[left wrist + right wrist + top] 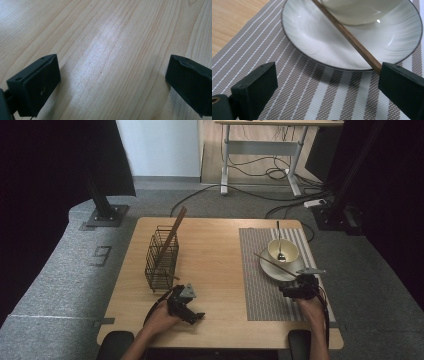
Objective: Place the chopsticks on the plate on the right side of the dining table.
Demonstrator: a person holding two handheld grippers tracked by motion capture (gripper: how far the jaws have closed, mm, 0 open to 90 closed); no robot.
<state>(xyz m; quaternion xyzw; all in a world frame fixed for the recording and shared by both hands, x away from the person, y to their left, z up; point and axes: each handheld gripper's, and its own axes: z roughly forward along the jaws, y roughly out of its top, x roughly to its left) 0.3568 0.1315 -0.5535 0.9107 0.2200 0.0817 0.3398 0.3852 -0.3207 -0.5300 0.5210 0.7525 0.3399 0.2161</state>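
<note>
High view, left hand: the left hand [161, 319] comes in from the bottom edge and holds the left gripper [196, 316] low over the bare wood near the front of the worktop [215, 255], pointing to the right
High view, right hand: the right hand [311, 307] reaches forward over the striped placemat [260, 285], with the right gripper [295, 281] at the near rim of the plate [267, 268]
Worktop: light wood; a black wire basket [161, 260] stands at the left with a chopstick in the basket [172, 236] leaning out of it; the placemat lies at the right
Plate and bowl: a cream bowl [283, 251] with a spoon [280, 247] sits on the white plate
Chopstick: a brown chopstick on the plate [348, 36] lies slanted across the plate, beside the bowl
Room: grey carpet, cables on the floor, a desk frame [260, 150] behind
Left jaws: wide apart, nothing between them, just above bare wood
Right jaws: wide apart, holding nothing; the chopstick's near end meets the right-hand jaw at the plate's rim, and whether it touches I cannot tell
</note>
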